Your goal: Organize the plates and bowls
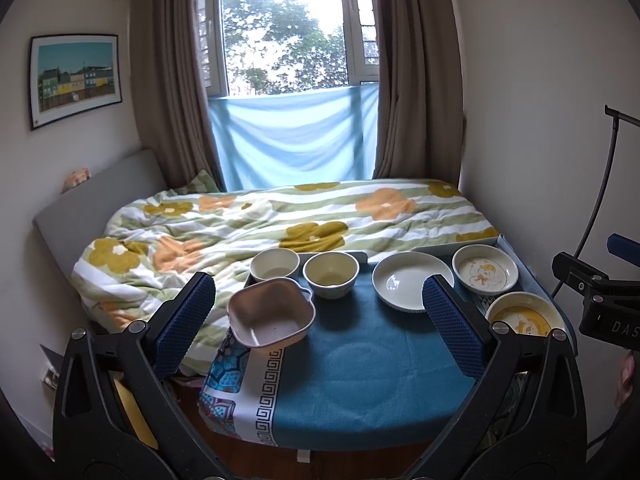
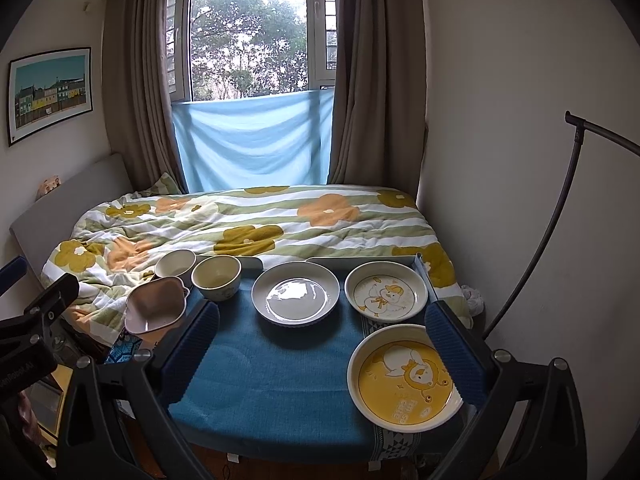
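Left wrist view: left tool (image 1: 318,312) wide open, empty, above pink bowl (image 1: 270,314); right tool (image 2: 322,334) likewise over yellow plate (image 2: 404,386).

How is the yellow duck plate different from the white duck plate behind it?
The yellow duck plate has its whole centre filled with yellow, with lettering under the cartoon; the white duck plate has a pale centre with only the duck in yellow. The yellow duck plate sits nearest the table's front edge, the white duck plate at the back by the bed. Both are round, shallow, white-rimmed, empty and lying flat.
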A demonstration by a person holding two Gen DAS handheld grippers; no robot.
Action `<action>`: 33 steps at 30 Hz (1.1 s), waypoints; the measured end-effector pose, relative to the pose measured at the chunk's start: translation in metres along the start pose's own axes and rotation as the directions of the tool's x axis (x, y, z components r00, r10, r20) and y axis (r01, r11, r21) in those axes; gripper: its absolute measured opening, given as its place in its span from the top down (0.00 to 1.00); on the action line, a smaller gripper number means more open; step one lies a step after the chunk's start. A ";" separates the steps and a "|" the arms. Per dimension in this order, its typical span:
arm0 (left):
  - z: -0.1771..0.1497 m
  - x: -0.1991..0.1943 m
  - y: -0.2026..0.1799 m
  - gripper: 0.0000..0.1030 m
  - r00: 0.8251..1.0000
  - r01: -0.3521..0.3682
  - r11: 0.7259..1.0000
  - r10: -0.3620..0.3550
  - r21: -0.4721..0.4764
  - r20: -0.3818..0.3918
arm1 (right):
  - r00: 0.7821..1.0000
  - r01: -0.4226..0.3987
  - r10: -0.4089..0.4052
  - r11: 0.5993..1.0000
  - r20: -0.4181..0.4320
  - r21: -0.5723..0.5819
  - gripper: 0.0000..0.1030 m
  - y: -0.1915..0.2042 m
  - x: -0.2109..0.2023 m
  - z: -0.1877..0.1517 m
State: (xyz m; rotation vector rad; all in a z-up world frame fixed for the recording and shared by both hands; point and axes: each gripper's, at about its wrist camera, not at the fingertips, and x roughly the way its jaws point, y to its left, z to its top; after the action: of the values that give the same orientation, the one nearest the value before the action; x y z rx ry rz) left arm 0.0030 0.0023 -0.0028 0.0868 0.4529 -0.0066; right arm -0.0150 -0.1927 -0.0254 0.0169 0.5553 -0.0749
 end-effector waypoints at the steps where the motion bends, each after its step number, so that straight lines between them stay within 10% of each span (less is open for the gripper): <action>1: 0.000 0.000 0.001 0.00 1.000 -0.001 1.000 0.001 -0.001 0.000 | 1.000 -0.001 0.001 1.000 -0.001 -0.001 0.00 0.000 0.000 0.000; 25: 0.001 -0.001 0.003 0.00 1.000 -0.001 1.000 0.001 -0.002 0.000 | 1.000 -0.002 0.002 1.000 -0.003 -0.003 0.00 0.003 0.000 0.000; 33: 0.012 0.018 -0.020 0.01 0.990 0.123 0.989 -0.117 0.078 -0.080 | 0.998 0.008 -0.005 0.998 -0.059 0.061 0.00 -0.002 -0.001 -0.009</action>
State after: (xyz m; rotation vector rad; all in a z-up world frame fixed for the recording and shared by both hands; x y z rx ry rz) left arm 0.0240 -0.0180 -0.0019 0.1412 0.5325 -0.1412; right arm -0.0204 -0.1944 -0.0327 0.0774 0.6115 -0.0982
